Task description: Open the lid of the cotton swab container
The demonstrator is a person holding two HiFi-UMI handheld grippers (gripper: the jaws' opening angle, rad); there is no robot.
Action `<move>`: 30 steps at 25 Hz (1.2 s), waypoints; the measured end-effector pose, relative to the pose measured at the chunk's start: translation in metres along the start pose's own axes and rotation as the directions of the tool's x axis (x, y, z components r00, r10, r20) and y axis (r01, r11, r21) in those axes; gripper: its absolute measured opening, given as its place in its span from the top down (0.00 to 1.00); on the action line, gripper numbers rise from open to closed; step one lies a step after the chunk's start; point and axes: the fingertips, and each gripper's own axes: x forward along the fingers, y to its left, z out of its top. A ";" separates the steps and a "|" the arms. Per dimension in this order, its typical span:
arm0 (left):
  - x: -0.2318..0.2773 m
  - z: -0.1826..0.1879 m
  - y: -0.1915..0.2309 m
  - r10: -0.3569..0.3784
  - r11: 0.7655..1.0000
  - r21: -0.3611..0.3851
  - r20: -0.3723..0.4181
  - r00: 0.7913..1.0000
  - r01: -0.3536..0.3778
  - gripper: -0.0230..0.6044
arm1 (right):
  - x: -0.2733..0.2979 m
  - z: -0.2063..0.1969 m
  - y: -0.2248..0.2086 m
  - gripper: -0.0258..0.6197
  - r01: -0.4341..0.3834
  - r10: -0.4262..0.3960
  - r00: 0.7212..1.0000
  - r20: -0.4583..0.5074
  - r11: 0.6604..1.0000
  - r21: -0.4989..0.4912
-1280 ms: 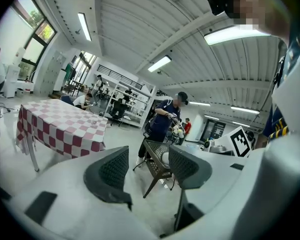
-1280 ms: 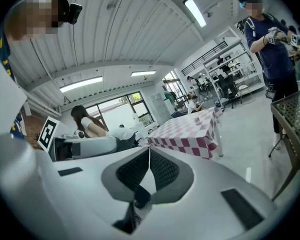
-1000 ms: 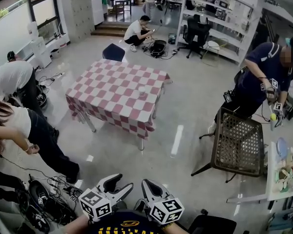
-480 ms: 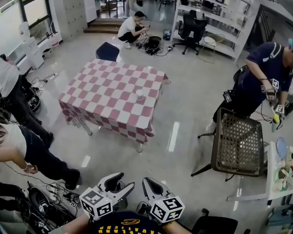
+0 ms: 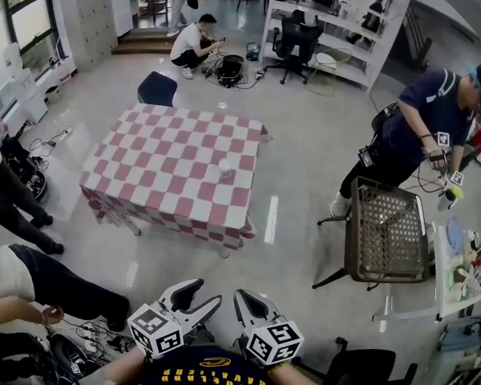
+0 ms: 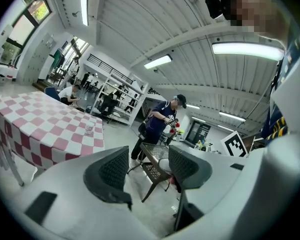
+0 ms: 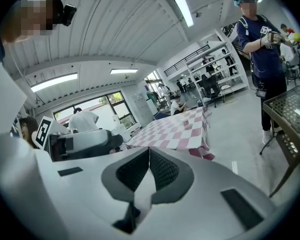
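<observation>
- Cotton swab container (image 5: 224,169): small pale tub, alone on the checkered counter (image 5: 156,175), right of the counter's middle and toward its near edge. It's too small from here to read the lid, so I'd assume it's closed.
- Left claw (image 5: 199,293): jaws apart, nothing between them. It's well short of the counter's near edge, with open floor (image 5: 297,191) between.
- Right claw (image 5: 244,299): jaws pressed together, empty. It sits just beside the left claw, equally far off the counter.
- Both are held low against the wearer's body and aimed roughly at the counter. That reads as a carry posture for walking up, not a reach.
- My read: task not started, tub untouched. The open left claw looks ready to brace the body; the right must open before it can take the lid.
- Person in a dark top (image 5: 417,131) and mesh chair (image 5: 389,231) stand well right of the counter, out of the approach line.
- Risk: a light tub on cloth may slide or tip if the lid is pulled unbraced.
</observation>
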 end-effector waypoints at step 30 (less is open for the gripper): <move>0.109 0.060 0.127 0.055 0.998 -0.023 0.020 0.998 -0.054 0.91 | 0.134 0.064 -0.092 0.94 -0.004 0.005 0.999 -0.042 1.000 0.027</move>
